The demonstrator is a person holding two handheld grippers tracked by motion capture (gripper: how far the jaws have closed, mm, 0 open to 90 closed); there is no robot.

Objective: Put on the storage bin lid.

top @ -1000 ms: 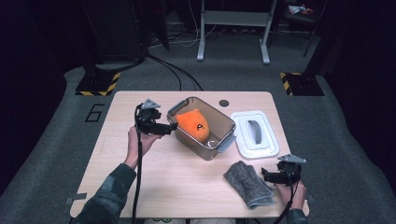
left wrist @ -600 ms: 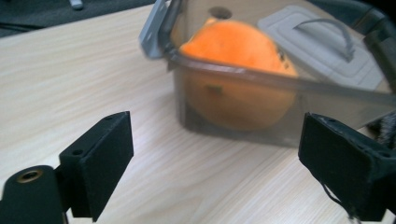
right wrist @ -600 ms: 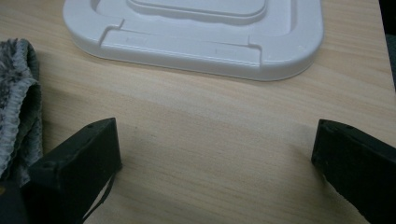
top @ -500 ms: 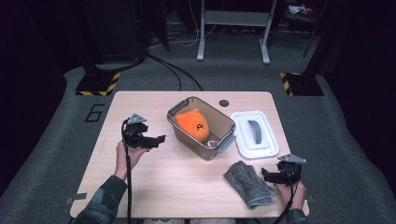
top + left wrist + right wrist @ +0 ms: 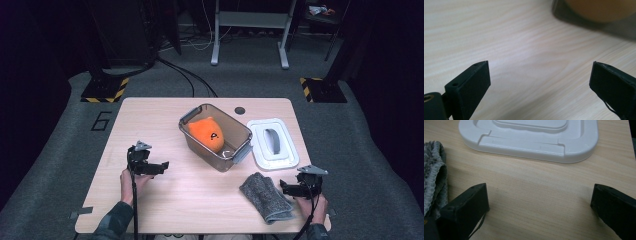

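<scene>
A clear-walled, rectangular plastic storage box with grey latch handles at both ends is seen standing lidless near the middle of the pale wooden table, set at an angle to the table's edges; inside it a rounded orange plush toy with a small dark mark on its front is lodged, leaning toward the far-left corner of the box; the toy is seen through the tinted wall in the left gripper view as a blurred orange mass.

The left gripper is held low over bare wood, to the left of the box and nearer the person, well apart from it; its jaws are pointed toward the box; the jaws have just been opening and are spread wide, with nothing but table grain between them.

The right gripper is held at the near right corner of the table; its jaws are likewise parted and nothing is gripped; bare wood is seen between them. A folded grey knitted cloth is laid just beside this gripper, on its left; its edge is noted close to the left-hand jaw in the right gripper view, whether touching cannot be told. A white rectangular plastic lid with a grey handle is laid flat just to the right of the box, beyond the right gripper.
</scene>
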